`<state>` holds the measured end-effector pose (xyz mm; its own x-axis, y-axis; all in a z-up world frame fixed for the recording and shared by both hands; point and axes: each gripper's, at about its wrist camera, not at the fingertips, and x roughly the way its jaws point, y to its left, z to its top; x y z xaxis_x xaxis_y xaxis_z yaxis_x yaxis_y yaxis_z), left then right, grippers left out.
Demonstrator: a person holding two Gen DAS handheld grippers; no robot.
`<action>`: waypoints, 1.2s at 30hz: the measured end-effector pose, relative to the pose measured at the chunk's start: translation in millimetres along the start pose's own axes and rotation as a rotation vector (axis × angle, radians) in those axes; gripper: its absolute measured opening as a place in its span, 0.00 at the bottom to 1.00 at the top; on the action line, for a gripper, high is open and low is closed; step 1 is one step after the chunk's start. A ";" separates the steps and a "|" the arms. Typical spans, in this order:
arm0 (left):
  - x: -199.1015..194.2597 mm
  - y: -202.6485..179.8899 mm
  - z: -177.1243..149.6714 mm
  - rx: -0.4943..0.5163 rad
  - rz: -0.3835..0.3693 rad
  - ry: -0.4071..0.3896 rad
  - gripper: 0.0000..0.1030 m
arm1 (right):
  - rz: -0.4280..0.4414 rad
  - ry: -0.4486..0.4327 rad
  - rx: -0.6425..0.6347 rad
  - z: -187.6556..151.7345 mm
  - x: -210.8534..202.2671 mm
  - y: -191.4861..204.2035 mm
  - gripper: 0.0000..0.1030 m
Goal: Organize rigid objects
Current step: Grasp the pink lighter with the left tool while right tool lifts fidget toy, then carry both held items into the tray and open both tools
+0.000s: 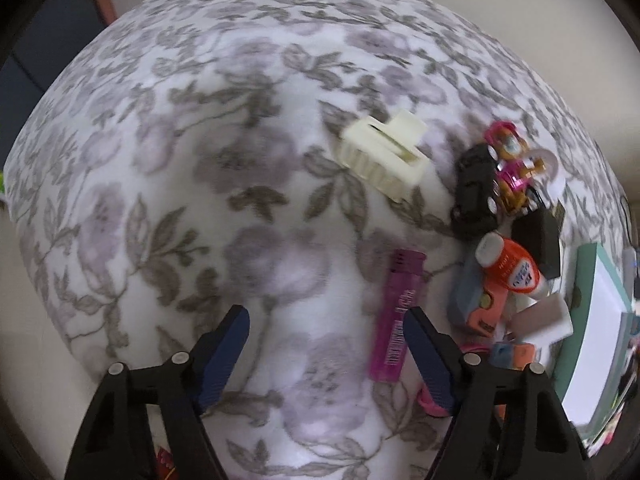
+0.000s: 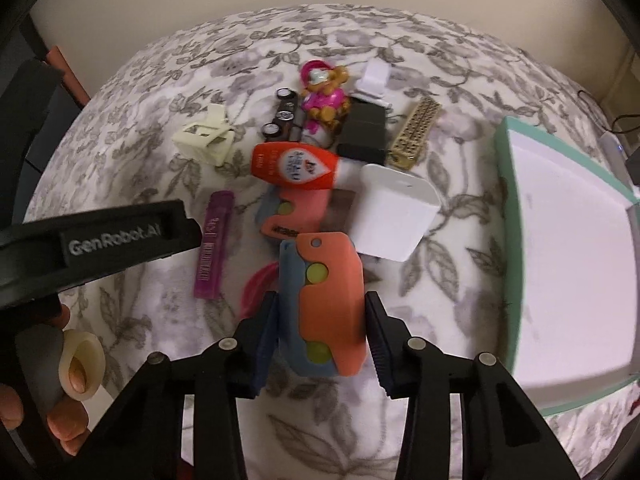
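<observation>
My right gripper (image 2: 322, 300) is shut on an orange-and-blue cutter (image 2: 328, 280), with a finger against each side. A second orange-and-blue cutter (image 2: 290, 216) lies just beyond, under an orange glue bottle (image 2: 296, 166). A purple lighter (image 2: 212, 244) lies to the left, beside a pink band (image 2: 256, 280). My left gripper (image 1: 326, 314) stands open over the flowered bedspread (image 1: 200, 200) with nothing between its fingers. The purple lighter (image 1: 396, 312) lies just outside its right finger. A cream hair claw (image 1: 384, 156) lies farther ahead.
A green-rimmed white box (image 2: 506, 200) lies open at the right. The pile holds a white adapter (image 2: 394, 212), black box (image 2: 362, 132), gold clip (image 2: 416, 136), toy figure (image 2: 324, 92) and black toy car (image 1: 476, 192). A hand (image 2: 68, 420) holds the left gripper.
</observation>
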<state>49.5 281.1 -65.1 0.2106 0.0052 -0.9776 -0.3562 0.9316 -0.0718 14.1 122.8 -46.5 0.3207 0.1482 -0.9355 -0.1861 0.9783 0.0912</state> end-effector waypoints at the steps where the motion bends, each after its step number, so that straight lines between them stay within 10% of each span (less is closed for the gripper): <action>1: 2.0 -3.9 0.1 0.012 0.001 -0.001 0.78 | -0.011 0.002 0.006 -0.5 -0.5 -3.7 0.42; 10: 26.9 -57.8 -2.7 0.173 0.079 -0.014 0.62 | -0.013 0.008 0.080 -1.8 -7.1 -35.4 0.42; 18: 22.6 -73.0 -8.9 0.235 0.053 -0.029 0.21 | -0.017 0.023 0.111 0.1 -12.9 -52.9 0.42; 36: -61.0 -93.3 -17.6 0.281 -0.086 -0.164 0.21 | -0.053 -0.064 0.283 14.2 -48.8 -128.3 0.42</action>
<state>53.9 187.4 -2.3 0.3808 -0.0405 -0.9238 -0.0711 0.9948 -0.0730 35.6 -7.9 -7.7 0.3826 0.0958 -0.9189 0.0959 0.9851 0.1426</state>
